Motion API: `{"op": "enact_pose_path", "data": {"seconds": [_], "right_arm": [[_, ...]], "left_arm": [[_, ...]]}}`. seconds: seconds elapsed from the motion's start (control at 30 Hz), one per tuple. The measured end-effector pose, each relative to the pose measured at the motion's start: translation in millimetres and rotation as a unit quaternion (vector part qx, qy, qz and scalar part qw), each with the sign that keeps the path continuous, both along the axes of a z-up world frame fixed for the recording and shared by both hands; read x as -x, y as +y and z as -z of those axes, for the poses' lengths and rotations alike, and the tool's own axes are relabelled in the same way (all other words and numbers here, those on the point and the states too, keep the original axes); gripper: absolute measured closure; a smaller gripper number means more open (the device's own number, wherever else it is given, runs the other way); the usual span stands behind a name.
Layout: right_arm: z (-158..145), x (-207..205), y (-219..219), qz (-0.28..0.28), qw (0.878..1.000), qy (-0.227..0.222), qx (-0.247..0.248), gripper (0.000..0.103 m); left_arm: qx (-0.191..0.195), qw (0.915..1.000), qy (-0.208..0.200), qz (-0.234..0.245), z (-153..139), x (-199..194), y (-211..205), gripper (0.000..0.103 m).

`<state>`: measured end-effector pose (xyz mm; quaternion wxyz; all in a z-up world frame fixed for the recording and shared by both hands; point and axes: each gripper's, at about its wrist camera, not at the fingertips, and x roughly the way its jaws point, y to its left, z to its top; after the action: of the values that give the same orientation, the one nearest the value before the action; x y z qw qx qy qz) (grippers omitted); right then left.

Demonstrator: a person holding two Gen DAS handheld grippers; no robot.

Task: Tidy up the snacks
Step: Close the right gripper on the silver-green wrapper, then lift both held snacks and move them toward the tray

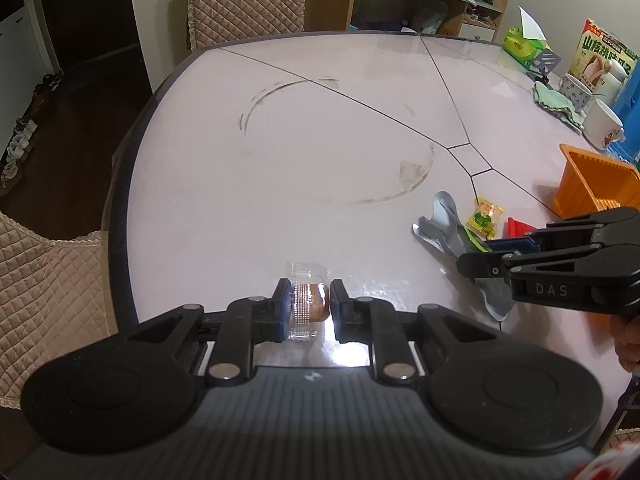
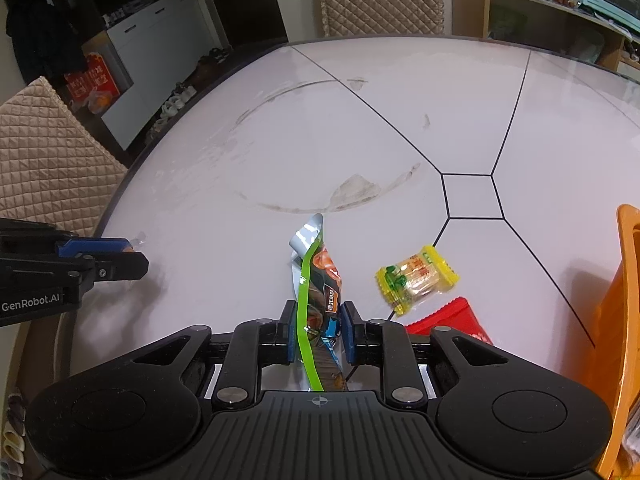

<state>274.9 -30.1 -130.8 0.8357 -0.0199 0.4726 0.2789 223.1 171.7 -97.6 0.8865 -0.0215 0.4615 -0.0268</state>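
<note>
My left gripper (image 1: 310, 307) is shut on a small brown snack in a clear wrapper (image 1: 310, 305), low over the table's near edge. My right gripper (image 2: 318, 331) is shut on a long silver and green snack packet (image 2: 316, 276), which also shows in the left wrist view (image 1: 440, 226). A yellow wrapped candy (image 2: 416, 278) lies on the table just right of the packet; it also shows in the left wrist view (image 1: 486, 216). A red packet (image 2: 452, 316) lies beside it, partly hidden by my right gripper. An orange basket (image 1: 592, 184) stands at the right.
The white table (image 1: 320, 140) has dark seams and ring-shaped smudges. At its far right stand mugs (image 1: 602, 124), a green cloth (image 1: 558, 102), a snack box (image 1: 600, 60) and a green tissue pack (image 1: 522, 46). Quilted chairs (image 2: 48, 160) stand at the left and far sides.
</note>
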Motion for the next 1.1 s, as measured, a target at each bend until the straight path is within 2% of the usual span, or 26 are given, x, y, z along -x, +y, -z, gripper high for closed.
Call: {"op": "enact_pose_path", "data": {"seconds": [0.37, 0.6, 0.87, 1.1], "right_arm": [[-26, 24, -22, 0.015, 0.999, -0.002, -0.049, 0.081], [-46, 55, -40, 0.025, 0.997, -0.006, -0.072, 0.081], [-64, 90, -71, 0.042, 0.995, -0.005, -0.095, 0.081], [-74, 121, -108, 0.062, 0.993, -0.005, -0.103, 0.081]], "left_arm": [[0.003, 0.9999, -0.015, -0.003, -18, 20, -7, 0.085], [0.011, 0.9995, -0.029, 0.000, -35, 43, -19, 0.085], [0.018, 0.9991, -0.035, 0.017, -50, 69, -48, 0.085], [0.030, 0.9978, -0.036, 0.047, -58, 87, -91, 0.085]]}}
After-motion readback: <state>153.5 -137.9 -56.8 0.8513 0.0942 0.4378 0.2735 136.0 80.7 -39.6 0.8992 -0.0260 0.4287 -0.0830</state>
